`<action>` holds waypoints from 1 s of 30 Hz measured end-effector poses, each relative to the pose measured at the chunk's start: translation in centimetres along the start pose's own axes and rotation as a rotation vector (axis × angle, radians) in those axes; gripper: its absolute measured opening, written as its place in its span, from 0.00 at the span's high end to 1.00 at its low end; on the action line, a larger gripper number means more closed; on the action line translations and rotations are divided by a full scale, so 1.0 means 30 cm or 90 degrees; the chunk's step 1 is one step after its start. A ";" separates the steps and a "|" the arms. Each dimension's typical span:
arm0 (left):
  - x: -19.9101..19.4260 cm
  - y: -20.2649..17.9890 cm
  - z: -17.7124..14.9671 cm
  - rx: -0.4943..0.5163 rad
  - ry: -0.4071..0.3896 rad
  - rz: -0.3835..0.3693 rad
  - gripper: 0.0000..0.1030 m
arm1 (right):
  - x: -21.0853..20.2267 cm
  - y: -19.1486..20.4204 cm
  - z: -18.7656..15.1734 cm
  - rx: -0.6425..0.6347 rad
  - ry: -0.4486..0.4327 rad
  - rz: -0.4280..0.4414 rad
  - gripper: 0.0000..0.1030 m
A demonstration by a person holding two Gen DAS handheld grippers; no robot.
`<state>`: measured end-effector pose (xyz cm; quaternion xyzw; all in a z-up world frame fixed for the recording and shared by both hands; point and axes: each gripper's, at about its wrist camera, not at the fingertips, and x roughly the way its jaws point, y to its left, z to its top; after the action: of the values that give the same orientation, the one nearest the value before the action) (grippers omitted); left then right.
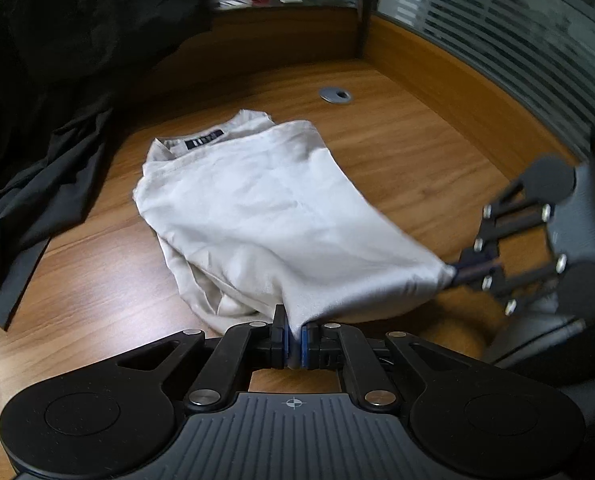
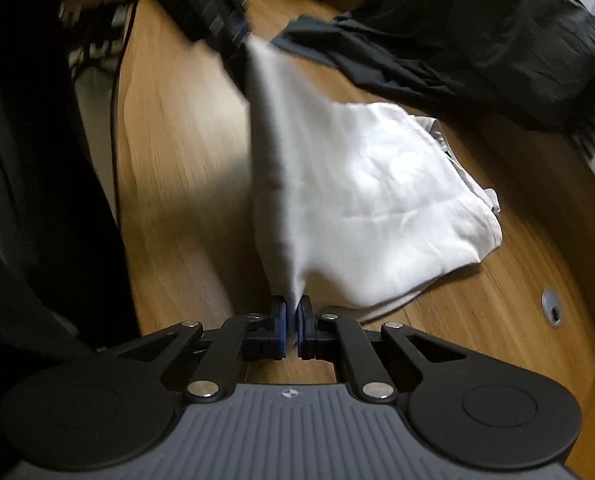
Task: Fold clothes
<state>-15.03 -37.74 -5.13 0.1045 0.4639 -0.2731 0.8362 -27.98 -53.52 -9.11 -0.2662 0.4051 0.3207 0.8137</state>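
A white shirt [image 1: 257,208] lies partly folded on the wooden desk [image 1: 397,152], its collar and dark neck label at the far end. My left gripper [image 1: 294,330] is shut on the shirt's near edge. My right gripper [image 1: 457,272] is shut on another corner of that edge, to the right. The stretch of cloth between them is lifted off the desk. In the right wrist view the white shirt [image 2: 369,200] runs from my right gripper [image 2: 292,320] up to the left gripper [image 2: 241,44], blurred at the top.
A pile of dark clothes [image 1: 37,152] lies on the desk's left side and shows as dark clothes [image 2: 477,48] at the top of the right wrist view. A round cable grommet [image 1: 336,95] sits beyond the shirt. Wood-trimmed glass partitions [image 1: 497,40] with blinds bound the desk.
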 end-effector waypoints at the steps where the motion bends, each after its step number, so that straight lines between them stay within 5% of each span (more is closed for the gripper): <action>1: -0.007 0.008 -0.001 0.003 0.002 -0.006 0.93 | -0.016 -0.007 0.011 0.016 -0.003 0.007 0.95; 11: -0.168 0.105 -0.008 0.008 0.036 -0.094 0.93 | -0.203 -0.009 0.158 0.109 -0.004 0.042 0.96; 19: -0.139 0.210 0.150 0.003 0.027 -0.051 0.93 | -0.195 -0.130 0.285 0.132 -0.013 -0.030 0.96; 30: 0.096 0.287 0.348 0.014 0.072 -0.001 0.92 | 0.031 -0.360 0.355 0.146 0.073 -0.098 0.96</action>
<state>-1.55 -36.11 -2.49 0.1289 0.5072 -0.2725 0.8074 -14.38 -52.89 -2.36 -0.2194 0.4632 0.1933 0.8366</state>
